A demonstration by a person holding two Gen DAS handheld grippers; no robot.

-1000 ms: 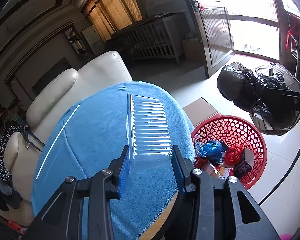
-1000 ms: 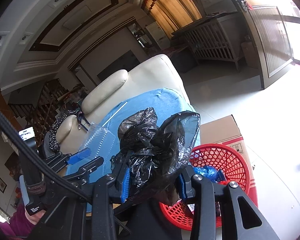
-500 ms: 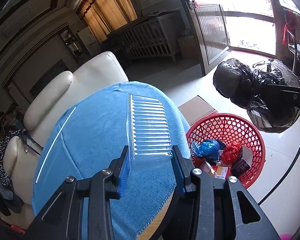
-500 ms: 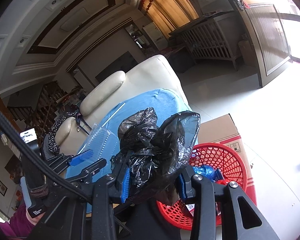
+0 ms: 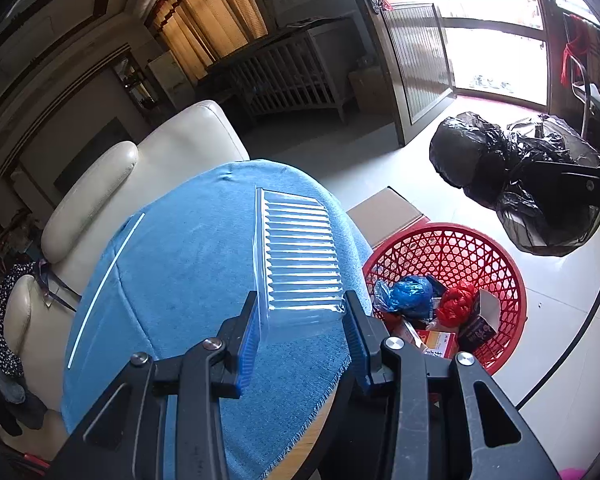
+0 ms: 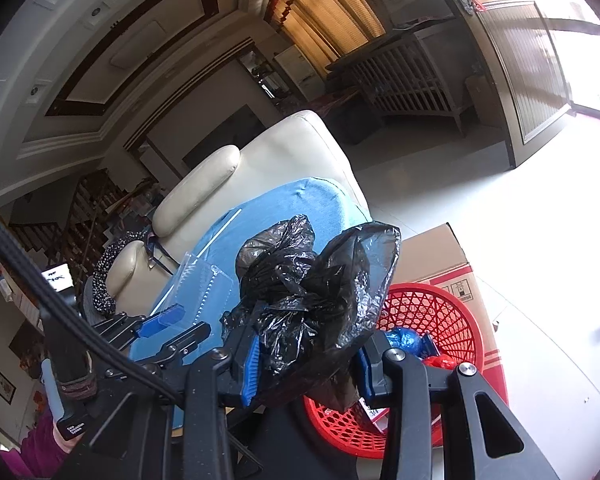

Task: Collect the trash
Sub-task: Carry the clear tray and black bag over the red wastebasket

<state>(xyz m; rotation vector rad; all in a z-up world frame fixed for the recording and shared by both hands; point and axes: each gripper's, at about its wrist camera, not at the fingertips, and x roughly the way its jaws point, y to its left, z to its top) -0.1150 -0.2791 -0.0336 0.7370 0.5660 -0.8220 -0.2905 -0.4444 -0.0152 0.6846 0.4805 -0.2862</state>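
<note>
My left gripper (image 5: pixel 302 326) is shut on the near end of a clear ribbed plastic tray (image 5: pixel 298 258), held above the blue cloth-covered table (image 5: pixel 180 280). My right gripper (image 6: pixel 306 362) is shut on a crumpled black plastic bag (image 6: pixel 312 292), which hangs over the red mesh basket (image 6: pixel 440 320). In the left wrist view the black bag (image 5: pixel 512 184) hangs at the right, above the red basket (image 5: pixel 452 256) that holds a blue wrapper, a red wad and small cartons. The clear tray (image 6: pixel 202 284) and the left gripper (image 6: pixel 172 320) show at the lower left of the right wrist view.
A cream leather armchair (image 5: pixel 140 176) stands behind the table. A cardboard box (image 6: pixel 432 256) sits on the pale tiled floor beside the basket. A wooden crib (image 5: pixel 296 76) and a door (image 5: pixel 416 60) are farther back. A dark cable (image 5: pixel 572 336) crosses the floor at the right.
</note>
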